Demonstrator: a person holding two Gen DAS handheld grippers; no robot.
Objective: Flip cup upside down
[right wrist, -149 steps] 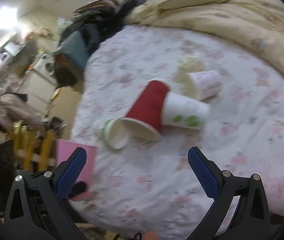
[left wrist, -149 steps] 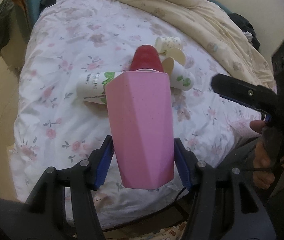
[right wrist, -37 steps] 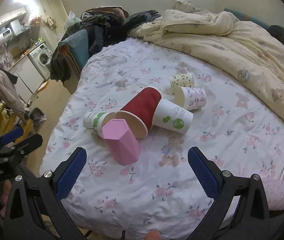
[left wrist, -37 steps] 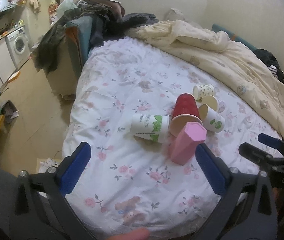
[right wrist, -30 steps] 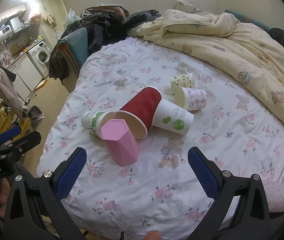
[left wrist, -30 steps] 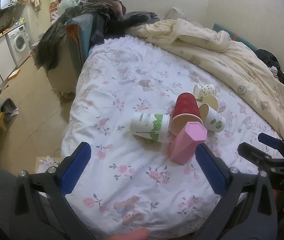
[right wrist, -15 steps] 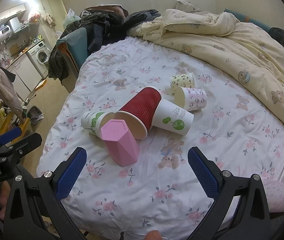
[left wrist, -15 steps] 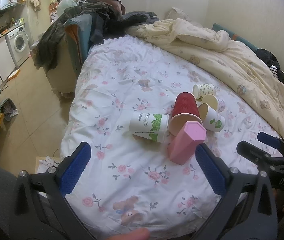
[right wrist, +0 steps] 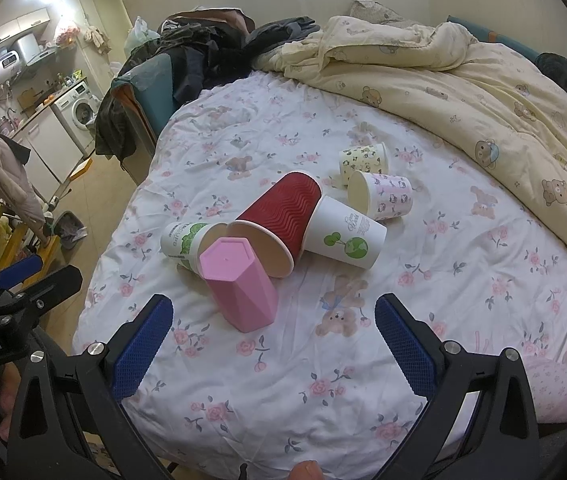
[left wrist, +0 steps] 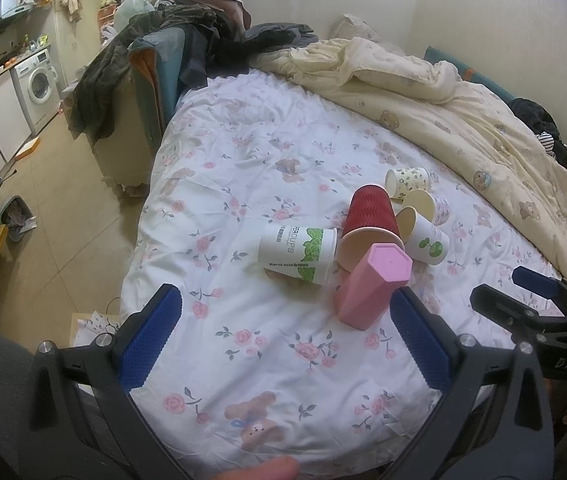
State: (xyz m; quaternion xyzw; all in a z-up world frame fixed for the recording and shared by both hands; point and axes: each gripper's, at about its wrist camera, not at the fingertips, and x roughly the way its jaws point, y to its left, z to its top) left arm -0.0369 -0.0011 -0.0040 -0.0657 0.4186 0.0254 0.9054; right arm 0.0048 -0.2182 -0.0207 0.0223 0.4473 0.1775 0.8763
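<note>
A pink faceted cup (left wrist: 371, 286) stands upside down on the flowered bed sheet, closed base up; it also shows in the right wrist view (right wrist: 239, 286). It leans against a red ribbed paper cup (left wrist: 369, 216) lying on its side. My left gripper (left wrist: 285, 344) is open and empty, held back from the pink cup. My right gripper (right wrist: 273, 346) is open and empty too, just short of the pink cup. Each gripper shows at the edge of the other's view.
Several paper cups lie on their sides around the red one: a green-leaf cup (left wrist: 297, 254), a globe-print cup (right wrist: 345, 238), two small patterned cups (right wrist: 381, 196). A cream duvet (right wrist: 463, 64) covers the bed's far side. Clothes pile (left wrist: 187, 40) at the bed's left edge.
Five seconds ago my left gripper was shut on the pink cup above the bed. It has let go and pulled back; the cup has stood still, base up, for the last second.
</note>
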